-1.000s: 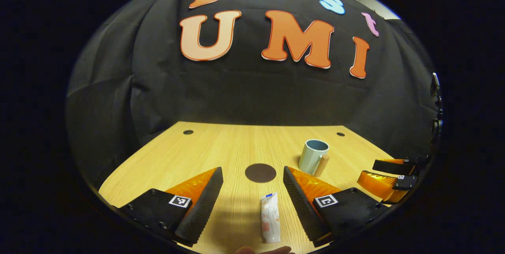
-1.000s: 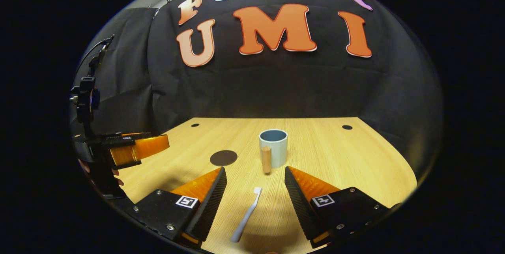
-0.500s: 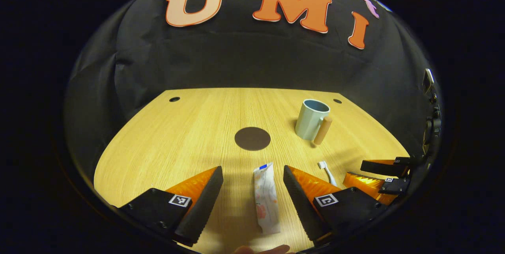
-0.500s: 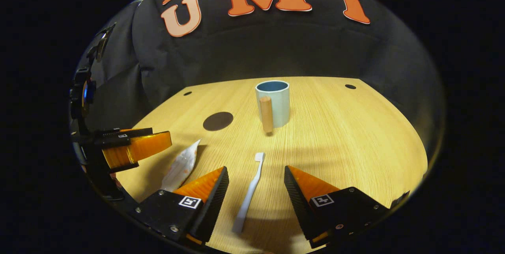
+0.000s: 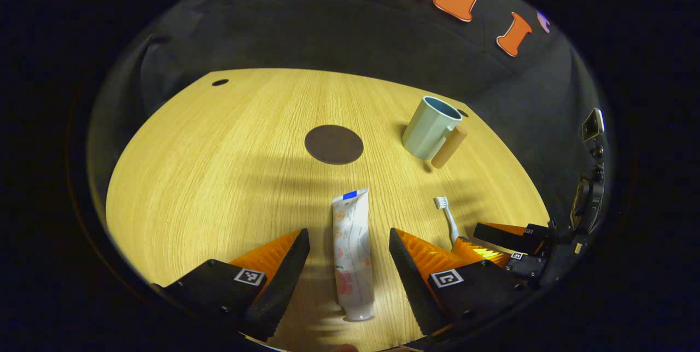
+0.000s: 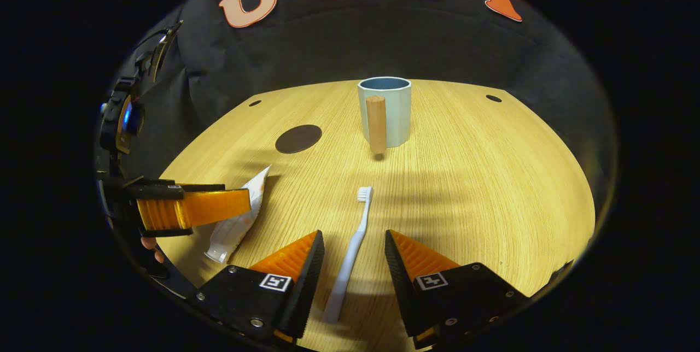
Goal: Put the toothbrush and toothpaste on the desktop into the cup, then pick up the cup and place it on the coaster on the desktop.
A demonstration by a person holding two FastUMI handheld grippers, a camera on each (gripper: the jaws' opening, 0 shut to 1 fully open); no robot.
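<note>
A white toothpaste tube (image 5: 351, 251) lies flat on the wooden desktop (image 5: 219, 166), lengthwise between the fingers of my open left gripper (image 5: 347, 240), untouched. In the right gripper view a pale toothbrush (image 6: 350, 253) lies between the fingers of my open right gripper (image 6: 353, 242), head pointing away. A pale blue cup (image 6: 387, 109) with a wooden handle stands upright beyond it; the cup (image 5: 431, 127) also appears far right in the left gripper view. The dark round coaster (image 5: 333, 144) lies left of the cup, also the coaster (image 6: 298, 139).
Small dark holes (image 5: 220, 82) mark the desktop's far corners. The black cloth wall rises behind the table. The left gripper (image 6: 191, 207) hangs over the toothpaste (image 6: 238, 218) in the right gripper view, with a fingertip of the holding hand (image 6: 149, 242) below it.
Both grippers have tilted down and come lower toward the desktop. The toothpaste and the toothbrush now lie further up between their fingers. The right gripper's fingers have drawn slightly closer.
</note>
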